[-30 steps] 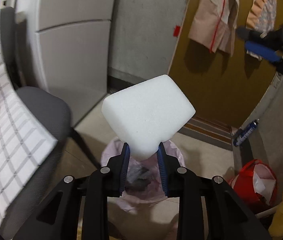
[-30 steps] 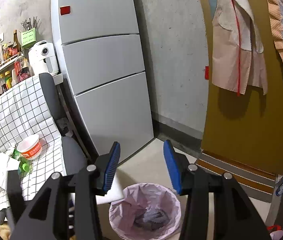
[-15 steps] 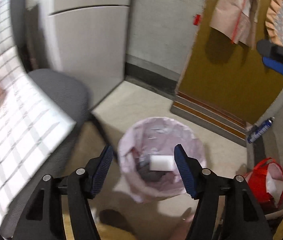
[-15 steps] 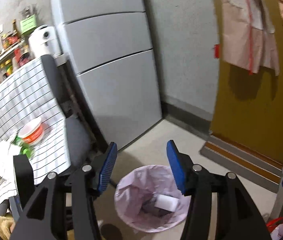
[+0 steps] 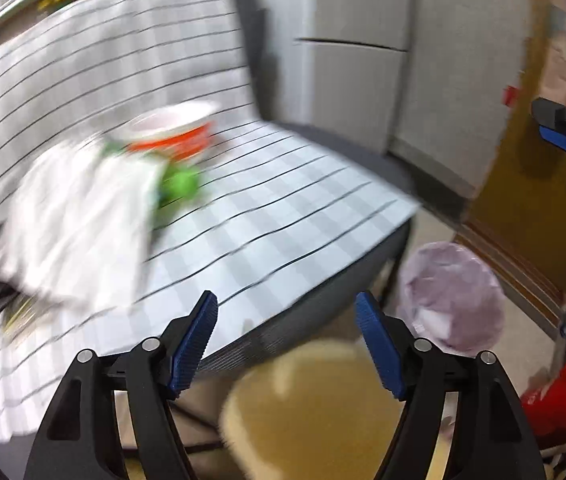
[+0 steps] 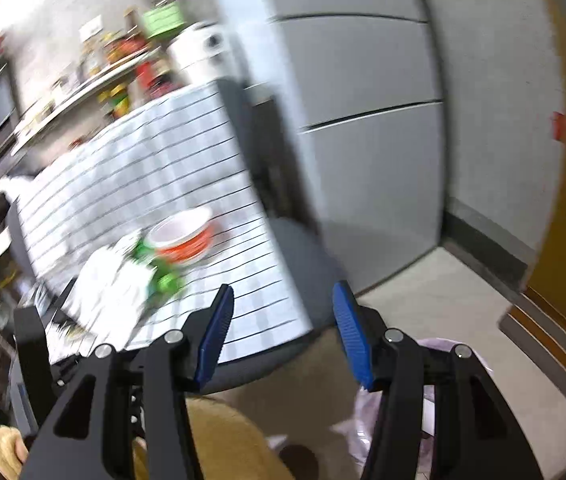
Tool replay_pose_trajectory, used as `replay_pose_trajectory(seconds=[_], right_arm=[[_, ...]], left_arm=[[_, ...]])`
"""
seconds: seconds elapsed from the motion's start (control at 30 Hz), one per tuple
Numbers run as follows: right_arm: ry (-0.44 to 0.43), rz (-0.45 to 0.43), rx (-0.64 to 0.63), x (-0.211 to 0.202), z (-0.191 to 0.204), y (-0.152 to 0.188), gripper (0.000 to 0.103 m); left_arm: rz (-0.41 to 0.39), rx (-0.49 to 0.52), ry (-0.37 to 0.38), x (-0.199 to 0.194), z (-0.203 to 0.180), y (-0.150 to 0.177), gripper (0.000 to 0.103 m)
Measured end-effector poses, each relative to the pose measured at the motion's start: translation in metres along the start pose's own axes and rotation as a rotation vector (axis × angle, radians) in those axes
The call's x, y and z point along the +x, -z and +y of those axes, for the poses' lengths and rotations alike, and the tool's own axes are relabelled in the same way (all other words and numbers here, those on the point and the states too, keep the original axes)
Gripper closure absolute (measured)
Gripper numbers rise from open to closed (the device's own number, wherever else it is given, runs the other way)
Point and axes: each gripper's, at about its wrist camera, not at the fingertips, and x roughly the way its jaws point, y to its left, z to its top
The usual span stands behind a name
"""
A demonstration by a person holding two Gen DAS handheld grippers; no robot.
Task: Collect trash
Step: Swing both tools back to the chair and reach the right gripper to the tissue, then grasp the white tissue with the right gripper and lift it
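My left gripper (image 5: pixel 285 340) is open and empty, over the front edge of a chair draped in a checked cloth (image 5: pixel 267 216). On the cloth lie a red-and-white bowl (image 5: pixel 171 130), a green bottle (image 5: pixel 179 184) and crumpled white paper (image 5: pixel 79 224), all blurred. The pink-lined trash bin (image 5: pixel 451 296) stands on the floor to the right, with a white block inside. My right gripper (image 6: pixel 281 336) is open and empty, with the same bowl (image 6: pixel 181 238), bottle (image 6: pixel 163 276) and paper (image 6: pixel 111 296) ahead to its left. The bin (image 6: pixel 431 412) is partly hidden behind its right finger.
A grey fridge (image 6: pixel 355 120) stands behind the chair. A yellow-brown door (image 5: pixel 523 208) is at the right, with a red bag (image 5: pixel 559 396) on the floor near it. A shelf of bottles (image 6: pixel 115 68) runs along the back wall.
The left gripper opened and dropped the white foam block into the bin. Both grippers then swung left from the bin toward the cloth-covered chair.
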Motion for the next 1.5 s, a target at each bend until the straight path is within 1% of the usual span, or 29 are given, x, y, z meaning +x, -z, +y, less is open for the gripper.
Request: replay_pose_trajectory(seconds=[0.1, 0.17, 0.23, 0.27, 0.33, 0.4, 0.5, 0.6, 0.73, 0.87, 0.97, 1.03, 1.07, 1.17, 1.2, 1.23, 1.3, 1.37, 1.43, 1.5], right_arm=[[-0.058, 0.045, -0.057, 0.021, 0.031, 0.001, 0.047], [-0.095, 0.076, -0.095, 0.038, 0.052, 0.003, 0.045], [-0.132, 0.101, -0.142, 0.054, 0.075, 0.005, 0.041], [-0.144, 0.109, -0.159, 0.06, 0.083, 0.006, 0.04], [-0.177, 0.137, -0.198, 0.076, 0.104, 0.01, 0.039], [-0.214, 0.164, -0.239, 0.094, 0.126, 0.013, 0.038], [-0.281, 0.192, -0.31, 0.118, 0.162, 0.019, 0.033], [-0.323, 0.213, -0.379, 0.138, 0.196, 0.029, 0.031], [-0.375, 0.265, -0.439, 0.16, 0.237, 0.053, 0.031], [-0.362, 0.275, -0.534, 0.176, 0.273, 0.07, 0.031], [-0.312, 0.254, -0.611, 0.185, 0.296, 0.077, 0.032], [-0.265, 0.244, -0.66, 0.192, 0.308, 0.081, 0.042], [-0.247, 0.24, -0.673, 0.195, 0.312, 0.081, 0.043], [-0.199, 0.227, -0.71, 0.203, 0.32, 0.08, 0.056], [-0.194, 0.224, -0.717, 0.204, 0.321, 0.08, 0.065], [-0.203, 0.22, -0.705, 0.202, 0.32, 0.077, 0.077], [-0.231, 0.214, -0.674, 0.198, 0.317, 0.072, 0.083], [-0.276, 0.197, -0.623, 0.187, 0.306, 0.062, 0.094], [-0.316, 0.185, -0.569, 0.174, 0.292, 0.05, 0.098], [-0.327, 0.157, -0.527, 0.158, 0.274, 0.038, 0.099]], left_arm=[[0.015, -0.078, -0.084, -0.012, 0.041, 0.017, 0.03], [0.014, -0.125, -0.128, -0.021, 0.065, 0.027, 0.03], [0.007, -0.168, -0.192, -0.029, 0.09, 0.035, 0.029], [0.001, -0.192, -0.238, -0.035, 0.104, 0.04, 0.027], [-0.008, -0.222, -0.29, -0.044, 0.122, 0.045, 0.027], [-0.018, -0.258, -0.327, -0.052, 0.143, 0.048, 0.026], [-0.026, -0.316, -0.386, -0.061, 0.168, 0.053, 0.026], [-0.031, -0.36, -0.42, -0.066, 0.187, 0.06, 0.026], [-0.02, -0.407, -0.432, -0.066, 0.205, 0.07, 0.026], [-0.011, -0.436, -0.431, -0.066, 0.216, 0.076, 0.026], [-0.016, -0.455, -0.424, -0.067, 0.22, 0.08, 0.026], [-0.018, -0.462, -0.42, -0.068, 0.222, 0.082, 0.026], [-0.019, -0.465, -0.418, -0.068, 0.222, 0.083, 0.026], [-0.018, -0.472, -0.416, -0.069, 0.222, 0.087, 0.026], [-0.017, -0.474, -0.415, -0.069, 0.222, 0.087, 0.026], [-0.013, -0.474, -0.414, -0.069, 0.221, 0.088, 0.026], [-0.01, -0.468, -0.416, -0.068, 0.219, 0.089, 0.026], [-0.01, -0.46, -0.416, -0.069, 0.217, 0.089, 0.026], [-0.014, -0.451, -0.415, -0.07, 0.214, 0.087, 0.026], [-0.019, -0.441, -0.414, -0.07, 0.209, 0.084, 0.026]])
